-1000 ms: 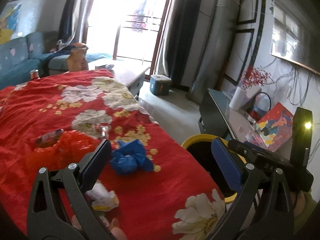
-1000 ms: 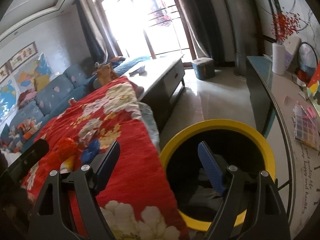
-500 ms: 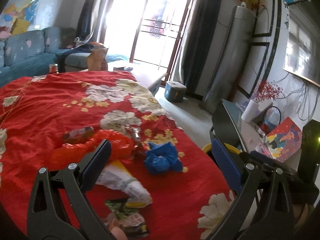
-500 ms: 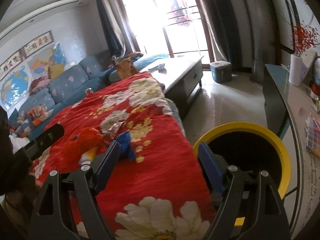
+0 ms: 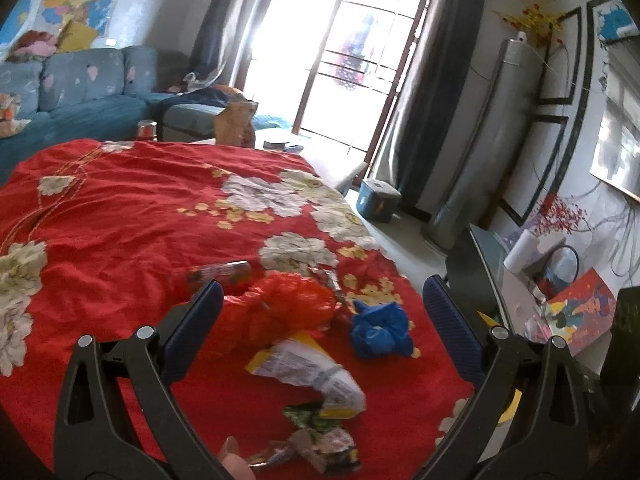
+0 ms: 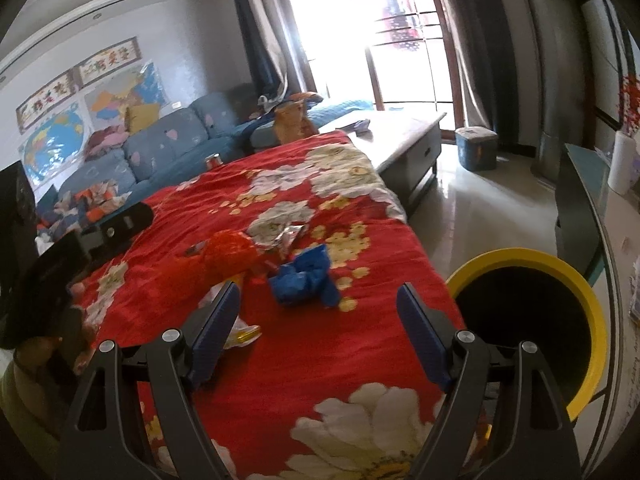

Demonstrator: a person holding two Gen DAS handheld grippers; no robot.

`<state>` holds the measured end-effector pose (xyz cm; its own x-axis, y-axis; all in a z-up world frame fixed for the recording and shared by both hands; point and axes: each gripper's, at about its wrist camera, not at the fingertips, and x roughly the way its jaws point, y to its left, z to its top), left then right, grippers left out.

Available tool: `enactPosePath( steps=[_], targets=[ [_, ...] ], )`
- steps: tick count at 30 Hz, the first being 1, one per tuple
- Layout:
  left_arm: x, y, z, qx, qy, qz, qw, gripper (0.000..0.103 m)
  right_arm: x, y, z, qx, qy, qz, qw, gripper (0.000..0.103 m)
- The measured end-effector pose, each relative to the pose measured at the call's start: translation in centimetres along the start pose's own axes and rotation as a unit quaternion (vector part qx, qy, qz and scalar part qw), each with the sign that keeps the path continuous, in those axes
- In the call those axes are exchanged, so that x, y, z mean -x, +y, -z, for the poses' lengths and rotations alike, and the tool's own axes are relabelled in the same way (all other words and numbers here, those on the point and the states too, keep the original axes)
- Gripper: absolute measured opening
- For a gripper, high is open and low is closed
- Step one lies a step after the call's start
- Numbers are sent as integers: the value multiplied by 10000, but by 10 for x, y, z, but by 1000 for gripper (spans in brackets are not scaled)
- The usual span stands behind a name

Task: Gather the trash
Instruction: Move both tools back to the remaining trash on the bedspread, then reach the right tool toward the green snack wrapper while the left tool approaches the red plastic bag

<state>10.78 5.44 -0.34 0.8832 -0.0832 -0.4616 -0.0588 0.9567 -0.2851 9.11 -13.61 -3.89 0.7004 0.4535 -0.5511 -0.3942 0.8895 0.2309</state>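
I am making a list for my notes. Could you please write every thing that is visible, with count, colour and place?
Tablecloth: one, red with pale flowers, over the table.
Plastic bag: one, orange-red, crumpled, middle of the cloth.
Blue wad: one, blue, right of the bag.
Wrapper: one, white and yellow, nearer than the bag.
Foil wrapper: one, silver, behind the bag.
Small wrappers: a few, mixed colours, near edge.
Bin: one, yellow rim, black inside, right of the table.
Sofa: one, blue, far left.
Left tongs: open, empty.
Right tongs: open, empty.
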Motion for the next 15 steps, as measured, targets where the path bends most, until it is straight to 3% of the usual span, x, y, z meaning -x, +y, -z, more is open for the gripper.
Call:
enactPosePath(
  steps=[15],
  targets=[
    [-4, 66, 1, 491, 129, -537, 9973, 92, -20, 70, 22, 768, 485, -732, 9932, 78]
  ],
)
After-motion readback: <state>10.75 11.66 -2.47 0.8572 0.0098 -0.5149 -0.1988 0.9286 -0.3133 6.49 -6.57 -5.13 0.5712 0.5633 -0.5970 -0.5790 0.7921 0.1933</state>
